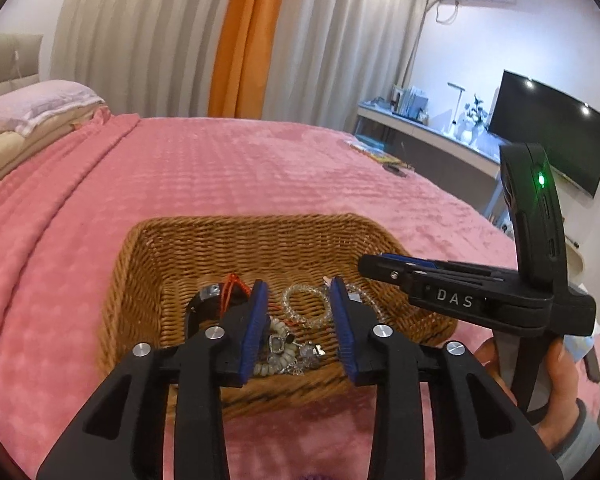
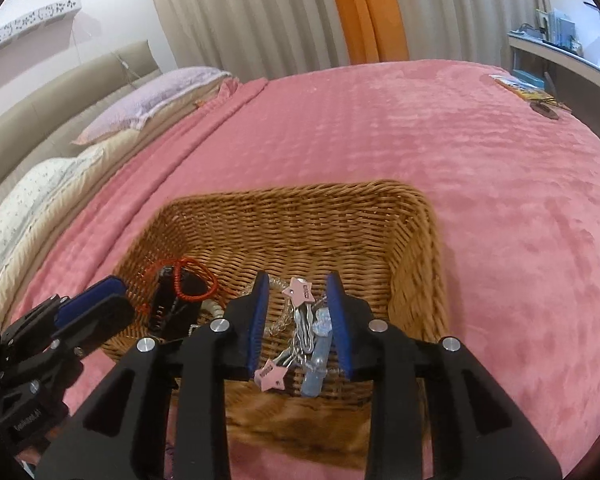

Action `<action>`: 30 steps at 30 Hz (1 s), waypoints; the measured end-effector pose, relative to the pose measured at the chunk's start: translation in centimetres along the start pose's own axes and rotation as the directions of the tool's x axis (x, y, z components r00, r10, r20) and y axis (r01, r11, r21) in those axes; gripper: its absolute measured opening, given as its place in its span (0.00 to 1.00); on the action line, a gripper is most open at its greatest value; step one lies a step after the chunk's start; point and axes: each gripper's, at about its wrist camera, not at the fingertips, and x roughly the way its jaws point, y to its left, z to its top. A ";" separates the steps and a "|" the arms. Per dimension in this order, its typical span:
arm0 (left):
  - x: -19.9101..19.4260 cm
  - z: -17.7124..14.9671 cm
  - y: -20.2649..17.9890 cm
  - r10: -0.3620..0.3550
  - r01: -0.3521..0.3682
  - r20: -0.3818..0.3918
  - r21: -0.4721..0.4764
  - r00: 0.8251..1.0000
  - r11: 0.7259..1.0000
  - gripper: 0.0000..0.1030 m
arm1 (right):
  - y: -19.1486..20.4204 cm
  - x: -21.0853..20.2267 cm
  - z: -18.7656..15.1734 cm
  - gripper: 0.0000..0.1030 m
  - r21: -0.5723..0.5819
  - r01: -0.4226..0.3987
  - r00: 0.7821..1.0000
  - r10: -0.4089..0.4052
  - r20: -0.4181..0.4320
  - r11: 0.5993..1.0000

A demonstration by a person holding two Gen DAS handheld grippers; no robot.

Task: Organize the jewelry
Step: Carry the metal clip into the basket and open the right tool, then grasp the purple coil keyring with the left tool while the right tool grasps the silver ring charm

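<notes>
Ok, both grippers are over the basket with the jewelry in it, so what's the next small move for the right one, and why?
Probably ease the right gripper straight down, then close. Its jaws stand open and empty above the wicker basket, with the pink star hair clips and a pale blue clip lying between the fingers' line. The left gripper sits off to the side over the black piece, so the path looks free.

Even, soft indoor light, moderately bright; no hard shadows on pink blanket (image 1: 260, 184). Two ceiling-lamp glints on dark TV screen (image 1: 552, 136). Strong fisheye bend, black vignette at corners in both views. Near rim of wicker basket (image 2: 300, 412) smeared by motion blur; background slightly soft. Green indicator light (image 1: 541, 179) glows, blooming.
</notes>
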 end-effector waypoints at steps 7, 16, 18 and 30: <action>-3.6 -1.9 -0.2 0.007 -0.006 0.032 -0.047 0.999 0.999 0.35 | 0.9 -4.9 -3.1 0.26 -0.024 0.032 0.996 -0.030 0.080 0.999; -6.5 -7.2 1.7 0.016 -0.022 -0.036 -0.178 0.999 0.984 0.35 | 2.1 -8.1 -11.0 0.26 -0.037 0.018 1.000 -0.017 0.001 0.999; -6.6 -7.9 2.0 0.016 -0.028 -0.064 -0.188 0.998 0.982 0.35 | 2.5 -8.0 -12.3 0.26 -0.047 0.008 0.999 -0.010 -0.034 0.999; -3.3 -10.8 1.1 0.070 -0.100 -0.252 -0.108 0.965 0.989 0.35 | 5.3 -7.6 -16.1 0.26 -0.139 -0.022 0.990 0.002 -0.143 0.990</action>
